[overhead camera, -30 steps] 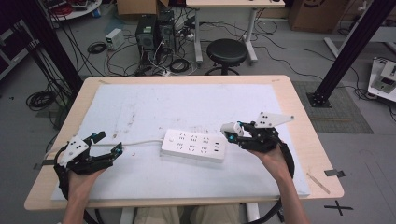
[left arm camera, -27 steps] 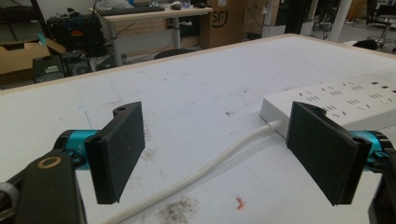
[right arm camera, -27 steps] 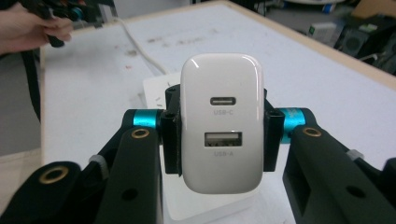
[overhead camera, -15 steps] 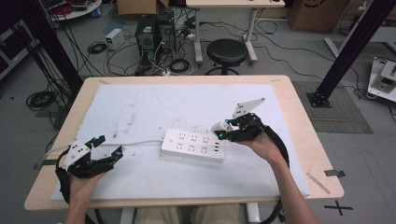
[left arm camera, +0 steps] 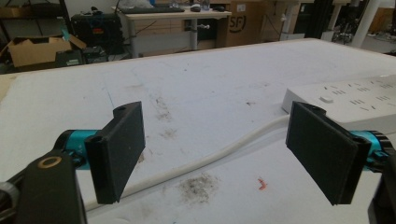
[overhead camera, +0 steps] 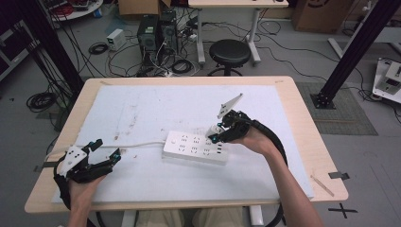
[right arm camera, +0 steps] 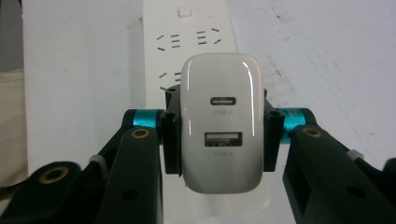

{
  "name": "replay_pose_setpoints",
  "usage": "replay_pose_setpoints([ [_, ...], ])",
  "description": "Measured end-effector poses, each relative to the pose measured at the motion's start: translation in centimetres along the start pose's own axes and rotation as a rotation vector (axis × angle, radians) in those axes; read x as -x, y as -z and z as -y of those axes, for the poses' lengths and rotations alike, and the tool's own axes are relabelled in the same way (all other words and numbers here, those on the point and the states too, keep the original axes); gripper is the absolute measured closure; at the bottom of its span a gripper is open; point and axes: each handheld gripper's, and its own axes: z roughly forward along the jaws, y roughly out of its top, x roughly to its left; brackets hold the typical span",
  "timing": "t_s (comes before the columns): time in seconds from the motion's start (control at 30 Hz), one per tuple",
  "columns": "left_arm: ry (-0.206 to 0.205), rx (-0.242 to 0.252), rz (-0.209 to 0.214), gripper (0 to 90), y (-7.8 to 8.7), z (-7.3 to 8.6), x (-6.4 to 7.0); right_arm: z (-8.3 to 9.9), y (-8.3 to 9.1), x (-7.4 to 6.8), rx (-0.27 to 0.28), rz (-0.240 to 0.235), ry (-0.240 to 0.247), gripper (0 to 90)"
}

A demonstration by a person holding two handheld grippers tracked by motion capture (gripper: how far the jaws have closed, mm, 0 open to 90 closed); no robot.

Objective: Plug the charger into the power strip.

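Right gripper (right arm camera: 219, 135) clamped on white charger (right arm camera: 220, 126) above power strip (overhead camera: 195, 147) — left gripper (left arm camera: 224, 154) wide open, empty.

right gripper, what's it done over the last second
The right gripper, shut on the white USB charger, swung from the table's right side in over the power strip and tipped downward. The left gripper stayed open near the cord; the strip hasn't moved.

high view looks down; both close jaw cameras share the power strip (overhead camera: 195, 147).
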Motion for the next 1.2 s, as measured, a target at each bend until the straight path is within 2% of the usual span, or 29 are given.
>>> replay_pose_setpoints([
  [0.23,-0.010,-0.005,0.009,19.6,-0.2,0.1,0.3,-0.2,-0.9,0.3,-0.022,-0.009,0.004,63.0],
  [0.43,-0.016,0.006,0.011,19.7,-0.4,0.2,0.3,-0.7,-1.7,0.5,-0.071,-0.011,0.014,63.0],
  [0.73,-0.008,0.055,0.021,19.7,-0.2,0.8,0.0,-1.3,-2.7,0.6,-0.121,-0.011,0.034,62.9],
  [0.8,-0.008,0.055,0.021,19.7,-0.2,0.8,0.0,-1.3,-2.8,0.6,-0.130,-0.011,0.034,62.9],
  [0.87,-0.017,0.076,0.018,19.7,0.0,0.9,0.1,-1.2,-2.8,0.4,-0.142,-0.008,0.041,63.0],
  [1.03,-0.024,0.081,0.013,19.7,0.0,1.0,0.2,-1.3,-2.8,0.4,-0.160,-0.016,0.043,63.0],
  [1.2,-0.022,0.077,0.019,19.7,0.0,0.9,0.1,-1.5,-2.6,0.5,-0.158,-0.004,0.057,63.0],
])
